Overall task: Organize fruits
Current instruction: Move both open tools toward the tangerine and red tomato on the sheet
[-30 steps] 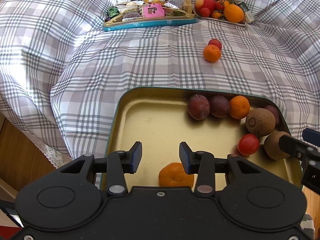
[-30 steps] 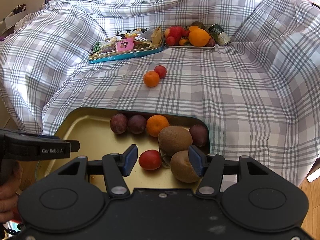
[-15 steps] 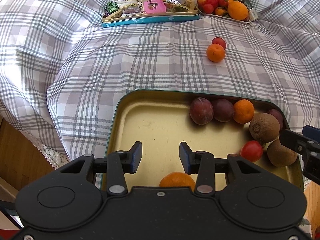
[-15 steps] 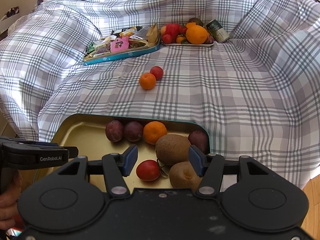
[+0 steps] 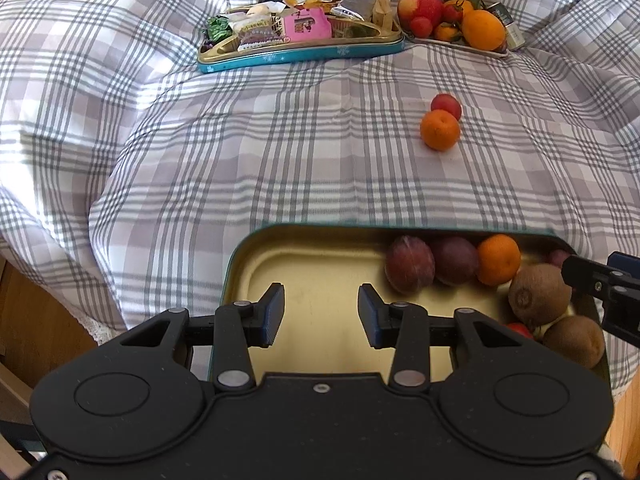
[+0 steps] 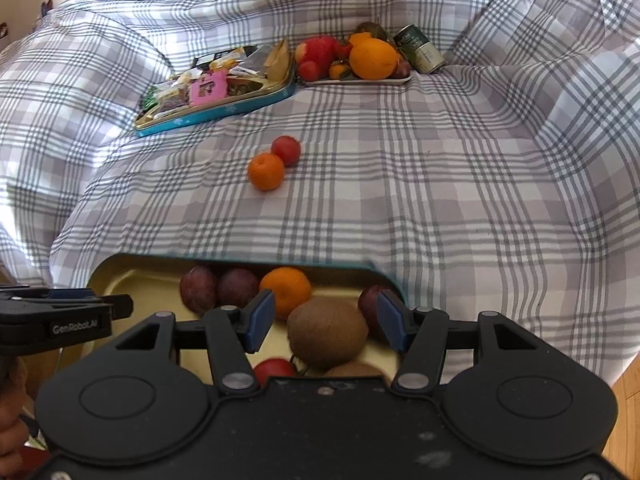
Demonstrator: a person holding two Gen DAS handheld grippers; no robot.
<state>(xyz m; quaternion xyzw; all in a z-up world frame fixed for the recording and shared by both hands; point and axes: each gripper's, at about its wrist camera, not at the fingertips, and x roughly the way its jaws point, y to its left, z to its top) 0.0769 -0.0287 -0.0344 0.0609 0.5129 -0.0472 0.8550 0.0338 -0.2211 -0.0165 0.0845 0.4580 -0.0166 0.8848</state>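
A gold tin tray [image 5: 312, 264] with a teal rim lies on the checked bedcover. It holds two plums [image 5: 409, 264], a mandarin [image 5: 498, 259], two kiwis [image 5: 540, 294] and a tomato [image 5: 520, 330]. My left gripper [image 5: 320, 314] hovers open over the bare left half of the tray, with nothing between its fingers. My right gripper [image 6: 326, 320] stands open above the nearer kiwi [image 6: 328, 336], its pads clear of it. Farther out on the cover a loose mandarin [image 6: 266, 171] touches a small red fruit [image 6: 286, 150].
At the back lie a teal tin of snack packets [image 5: 300, 28] and a white plate of fruit [image 5: 460, 24] with a can [image 6: 420, 50] beside it. The cover bulges up on both sides. Wooden floor shows past the bed's left edge [image 5: 36, 320].
Both grippers have moved forward over the tray, so its fruit slid down the pictures. The mandarin below the left gripper is now hidden under its body. Neither pair of jaws visibly changed.
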